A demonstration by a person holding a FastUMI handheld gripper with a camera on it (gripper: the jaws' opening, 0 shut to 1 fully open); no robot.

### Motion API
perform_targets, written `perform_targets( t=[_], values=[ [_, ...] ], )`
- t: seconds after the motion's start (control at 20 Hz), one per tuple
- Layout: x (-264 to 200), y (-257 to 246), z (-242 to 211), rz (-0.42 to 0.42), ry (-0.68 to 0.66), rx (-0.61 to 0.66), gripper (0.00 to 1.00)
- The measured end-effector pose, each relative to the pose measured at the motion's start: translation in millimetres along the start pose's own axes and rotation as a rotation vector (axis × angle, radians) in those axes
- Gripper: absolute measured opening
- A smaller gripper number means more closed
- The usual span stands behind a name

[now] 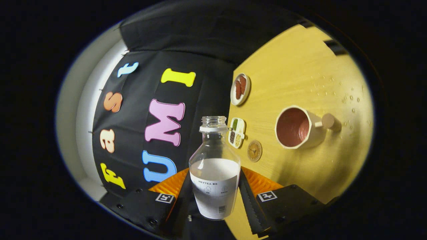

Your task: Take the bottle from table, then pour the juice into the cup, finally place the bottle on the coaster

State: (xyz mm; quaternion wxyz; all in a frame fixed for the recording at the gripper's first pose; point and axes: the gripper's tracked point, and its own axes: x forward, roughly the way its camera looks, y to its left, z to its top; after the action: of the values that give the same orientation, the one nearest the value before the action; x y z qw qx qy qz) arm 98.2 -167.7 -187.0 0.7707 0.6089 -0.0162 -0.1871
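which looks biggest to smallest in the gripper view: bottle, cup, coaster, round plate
1. bottle, held between the fingers of the gripper; nearness inflates it
2. cup
3. round plate
4. coaster, only slightly smaller than the plate, so unsure

Landmark: the wooden table point(300, 66), seen tilted in the gripper view.
Table surface: pale yellow wood with a fine grain, scattered with small droplets point(350, 98) toward its far side.
Table fittings: two dark strips point(335, 46) at its upper edge.
Wall: black cloth point(200, 40) hanging right against the table's edge, creased, with a seam across it.
Beyond the cloth: a white panel point(86, 110) on the side away from the table, brightly lit.
Light: warm on the table, dim on the cloth.
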Motion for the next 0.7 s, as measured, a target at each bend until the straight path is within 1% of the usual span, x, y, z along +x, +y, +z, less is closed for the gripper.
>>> perform_targets(
  t=[0.2,0.35,0.5,0.6,0.7],
  values=[
    [-7.7,44.0,20.6,0.076,-0.155,-0.237,0.75],
    [-5.7,78.8,25.0,0.103,-0.251,-0.478,0.75],
    [0.2,109.2,20.0,0.114,-0.312,-0.739,0.75],
    [3.7,125.7,12.4,0.138,-0.334,-0.887,0.75],
    [17.6,137.1,0.3,0.138,-0.367,-1.035,0.75]
  ],
)
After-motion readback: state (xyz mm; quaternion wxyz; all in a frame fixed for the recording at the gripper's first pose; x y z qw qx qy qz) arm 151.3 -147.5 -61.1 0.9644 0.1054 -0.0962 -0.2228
